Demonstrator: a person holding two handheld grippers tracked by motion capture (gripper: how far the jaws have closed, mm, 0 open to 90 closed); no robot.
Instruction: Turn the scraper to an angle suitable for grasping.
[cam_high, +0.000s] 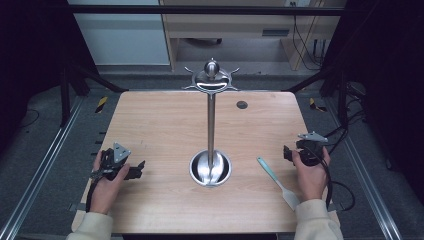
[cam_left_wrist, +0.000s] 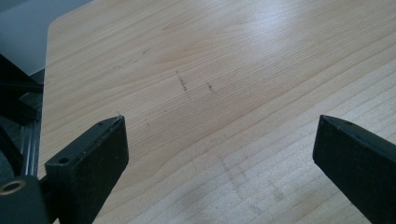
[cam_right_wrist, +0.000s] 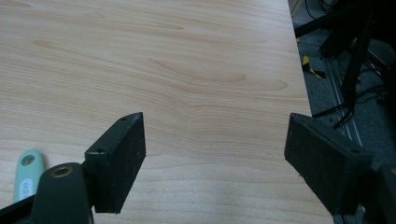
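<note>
A metal utensil stand rises from a round steel base at the middle of the wooden table, with hooks around its top. A spatula with a mint-green handle lies flat on the table to the right of the base; its handle tip shows in the right gripper view. My left gripper rests near the table's left edge, open over bare wood. My right gripper sits near the right edge, just right of the spatula, open with nothing between its jaws.
A small dark round plug sits in the table's far right part. Metal rails and cables run along the floor on both sides. Wooden furniture stands beyond the far edge.
</note>
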